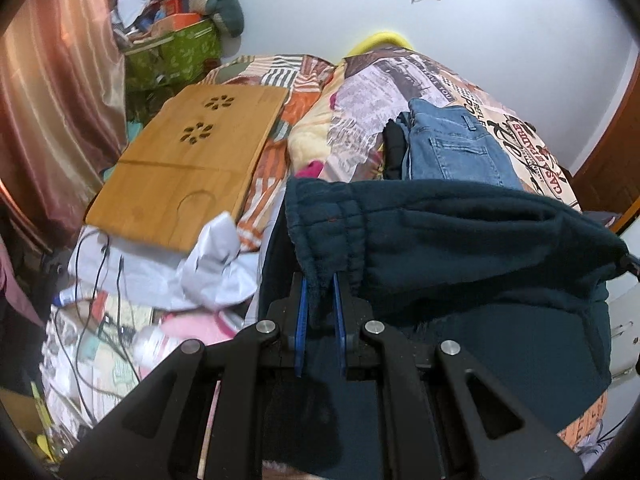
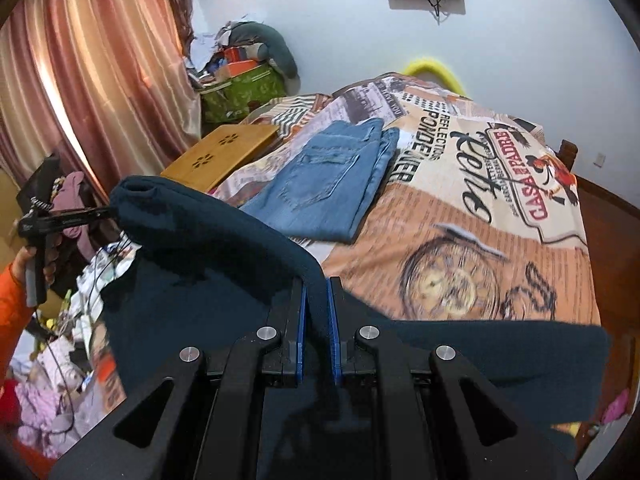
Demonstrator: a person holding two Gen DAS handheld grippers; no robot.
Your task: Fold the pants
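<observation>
Dark teal sweatpants (image 1: 460, 248) held aloft over the bed (image 2: 460, 248), stretched between both tools. Left gripper (image 1: 320, 300) clamped on the elastic waistband corner; right gripper (image 2: 316, 304) pinched on the fabric's other edge. No fold made yet, by my reading. Blue jeans (image 2: 332, 184) already lie folded on the printed bedspread.

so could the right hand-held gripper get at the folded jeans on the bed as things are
Probably not yet. The right hand-held gripper is shut on the dark teal pants, which hang across the way to the folded jeans. Nothing lies on the jeans, so once the pants are set down the way looks free.
</observation>
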